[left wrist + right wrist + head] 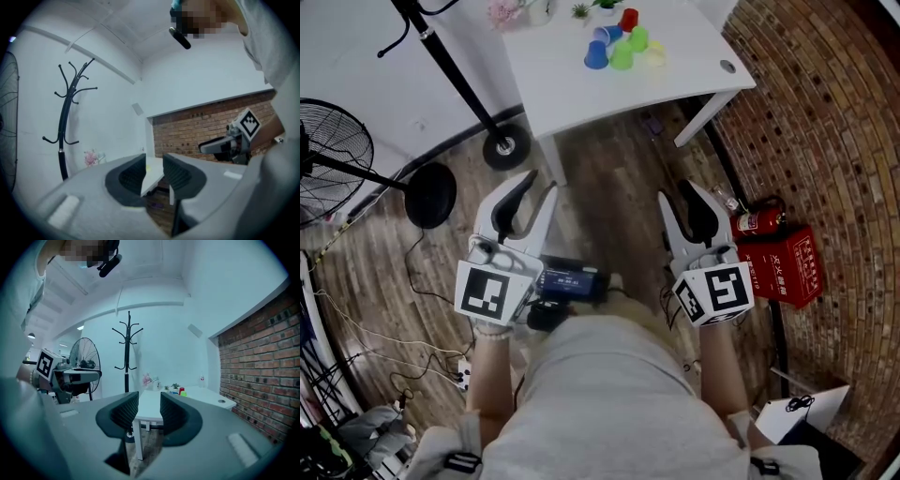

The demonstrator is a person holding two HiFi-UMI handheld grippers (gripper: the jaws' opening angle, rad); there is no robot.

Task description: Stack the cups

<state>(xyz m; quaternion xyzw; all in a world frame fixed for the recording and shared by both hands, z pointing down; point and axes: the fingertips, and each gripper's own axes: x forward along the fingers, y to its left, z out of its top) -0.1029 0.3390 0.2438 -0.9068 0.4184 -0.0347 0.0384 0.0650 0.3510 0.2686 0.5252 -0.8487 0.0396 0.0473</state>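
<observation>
White counter (pixel 572 89) well ahead carries clustered coloured cups (pixel 622 45); left gripper (pixel 536 192) and right gripper (pixel 679 195) both apart, empty. Best to step closer first, approach level.

Even daylight, fisheye-warped, dark-vignetted edges
</observation>
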